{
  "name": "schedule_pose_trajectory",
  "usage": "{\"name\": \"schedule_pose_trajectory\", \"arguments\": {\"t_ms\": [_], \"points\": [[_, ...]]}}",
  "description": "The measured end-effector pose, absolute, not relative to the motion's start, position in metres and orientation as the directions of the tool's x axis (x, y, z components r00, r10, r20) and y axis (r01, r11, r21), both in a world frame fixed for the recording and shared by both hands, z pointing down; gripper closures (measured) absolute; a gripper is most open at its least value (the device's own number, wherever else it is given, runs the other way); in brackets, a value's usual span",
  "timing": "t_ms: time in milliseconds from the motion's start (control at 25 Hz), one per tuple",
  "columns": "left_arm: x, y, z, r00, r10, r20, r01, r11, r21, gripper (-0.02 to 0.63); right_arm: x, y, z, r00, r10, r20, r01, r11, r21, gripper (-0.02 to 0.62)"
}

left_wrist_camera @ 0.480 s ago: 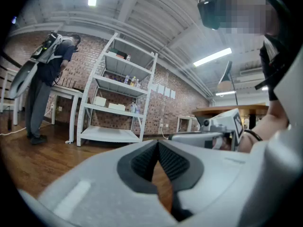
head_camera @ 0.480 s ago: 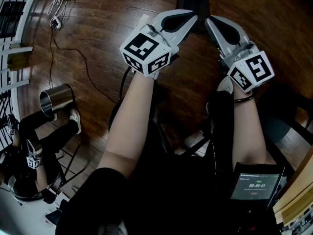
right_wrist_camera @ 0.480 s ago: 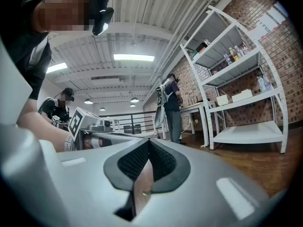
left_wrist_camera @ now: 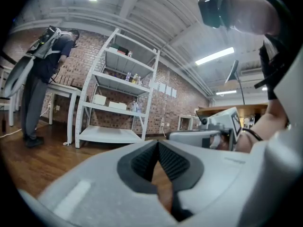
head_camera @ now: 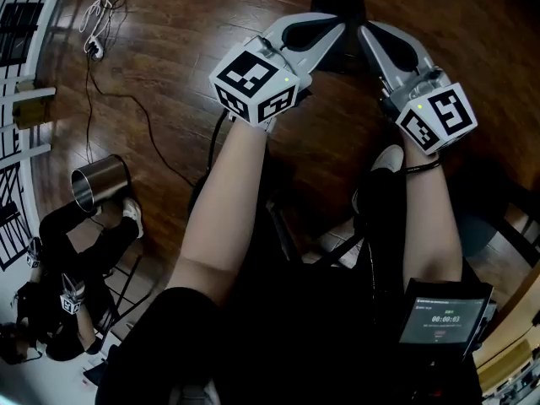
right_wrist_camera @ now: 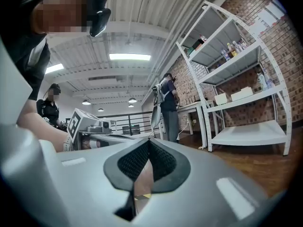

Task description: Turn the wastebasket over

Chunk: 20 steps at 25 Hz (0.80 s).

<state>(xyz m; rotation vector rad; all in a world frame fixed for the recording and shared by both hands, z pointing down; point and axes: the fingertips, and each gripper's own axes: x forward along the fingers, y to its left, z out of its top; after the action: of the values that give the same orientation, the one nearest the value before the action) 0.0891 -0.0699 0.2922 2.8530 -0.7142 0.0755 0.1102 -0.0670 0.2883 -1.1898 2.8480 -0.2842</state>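
So, dark plank floor (head_camera: 194, 24) everywhere, with a thin cable (head_camera: 139, 108) snaking across it. The room has brick walls (left_wrist_camera: 163, 105), a white shelving rack (left_wrist_camera: 118, 93) and strip lights overhead. The steel wastebasket (head_camera: 105, 180) sits on the floor way off at the left of the head view, well apart from both hands and just beside someone's shoe (head_camera: 131, 212). Its open mouth shows toward the picture's left edge, and its long axis runs roughly left-right there; honestly can't tell if it's upright or tipped. Left tongs (left_wrist_camera: 157, 143) and right tongs (right_wrist_camera: 148, 141) are both clenched on nothing.
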Motion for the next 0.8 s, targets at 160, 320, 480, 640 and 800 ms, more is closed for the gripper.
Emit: {"name": "schedule_pose_trajectory", "arguments": {"t_ms": [160,320,480,640,800], "points": [[0.095,-0.088,0.288,0.886,-0.456,0.09,-0.464,-0.868,0.173,0.604,0.113,-0.087,0.288,-0.708,-0.705,0.037,-0.699,0.693,-0.176,0.588],[0.097,-0.11,0.295,0.886,-0.452,0.102,-0.463,-0.87,0.168,0.604,0.12,-0.115,0.301,-0.708,-0.705,0.046,-0.7,0.69,-0.184,0.588],[0.087,-0.115,0.293,0.885,-0.452,0.108,-0.464,-0.871,0.157,0.604,0.114,-0.13,0.292,-0.706,-0.708,0.034,-0.702,0.691,-0.172,0.588],[0.081,-0.121,0.293,0.881,-0.46,0.114,-0.473,-0.865,0.168,0.604,0.109,-0.138,0.29,-0.709,-0.704,0.037,-0.7,0.696,-0.16,0.588],[0.075,-0.13,0.284,0.876,-0.473,0.093,-0.482,-0.857,0.18,0.604,0.1,-0.142,0.292,-0.715,-0.698,0.045,-0.695,0.702,-0.157,0.588]]}}
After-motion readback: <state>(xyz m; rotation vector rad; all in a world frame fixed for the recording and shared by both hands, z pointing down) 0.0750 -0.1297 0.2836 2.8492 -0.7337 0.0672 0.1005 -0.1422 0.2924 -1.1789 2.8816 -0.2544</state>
